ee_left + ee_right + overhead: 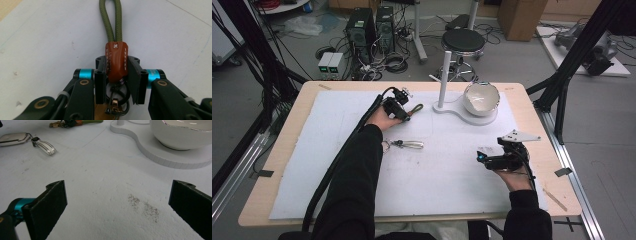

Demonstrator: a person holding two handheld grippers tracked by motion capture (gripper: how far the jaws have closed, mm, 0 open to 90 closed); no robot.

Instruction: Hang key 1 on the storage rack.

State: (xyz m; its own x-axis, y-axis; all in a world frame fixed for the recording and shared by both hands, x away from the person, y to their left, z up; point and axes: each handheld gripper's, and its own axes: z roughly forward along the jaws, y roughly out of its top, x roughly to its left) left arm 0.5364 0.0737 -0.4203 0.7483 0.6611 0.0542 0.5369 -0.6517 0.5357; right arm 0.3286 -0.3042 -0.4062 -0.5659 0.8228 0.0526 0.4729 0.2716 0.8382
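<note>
Nearest, the right claw [484, 159] rests low on the white mat [437, 170] at the bench's [277, 165] right side, jaws spread wide and holding nothing. Farther in, a silver key fob [408, 144] lies flat mid-mat, its long axis running left to right, between the two hands. Beyond it, the left claw [117, 72] is clamped on the brown leather tab [116, 61] of a green cord lanyard [110, 20]; the cord loop stretches straight ahead from the jaws, toward the white post stand [443, 75] and bowl [481, 98] at the far edge. Key rings [117, 100] hang partly hidden beneath the jaws, so what they carry is unclear.
</note>
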